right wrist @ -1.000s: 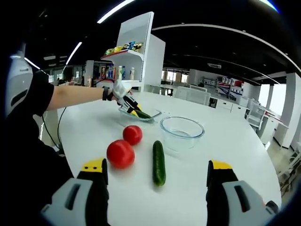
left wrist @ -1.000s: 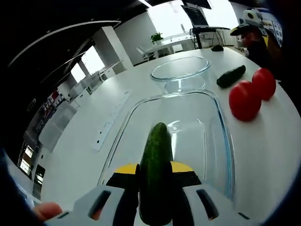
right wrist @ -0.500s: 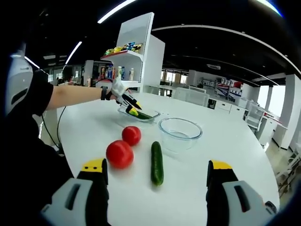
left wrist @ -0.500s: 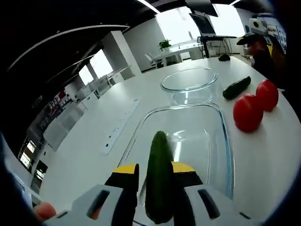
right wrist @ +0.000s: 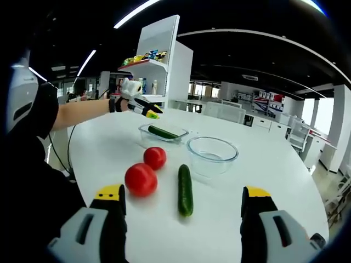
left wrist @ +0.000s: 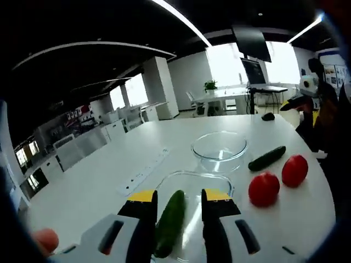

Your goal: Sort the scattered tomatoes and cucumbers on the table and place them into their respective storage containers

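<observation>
A cucumber (left wrist: 170, 222) lies in the rectangular glass dish (left wrist: 193, 178), seen below and between my left gripper's (left wrist: 179, 195) open jaws. From the right gripper view, the left gripper (right wrist: 147, 113) hovers above and left of that dish (right wrist: 176, 137), apart from the cucumber (right wrist: 163, 132) in it. A second cucumber (right wrist: 185, 190) lies on the white table beside two tomatoes (right wrist: 141, 179) (right wrist: 155, 157). An empty round glass bowl (right wrist: 211, 154) stands behind them. My right gripper (right wrist: 182, 193) is open wide, holding nothing, near the table's front edge.
A white power strip (left wrist: 143, 172) lies left of the dish. A small dark object (left wrist: 268, 116) sits at the far table end. A person's arm (right wrist: 82, 112) reaches over the table's left side. White shelving (right wrist: 159, 60) with snacks stands behind the table (right wrist: 285, 181).
My left gripper has let go of the cucumber, which now rests in the rectangular dish, and has risen up and back from it. The right gripper has stayed put.
</observation>
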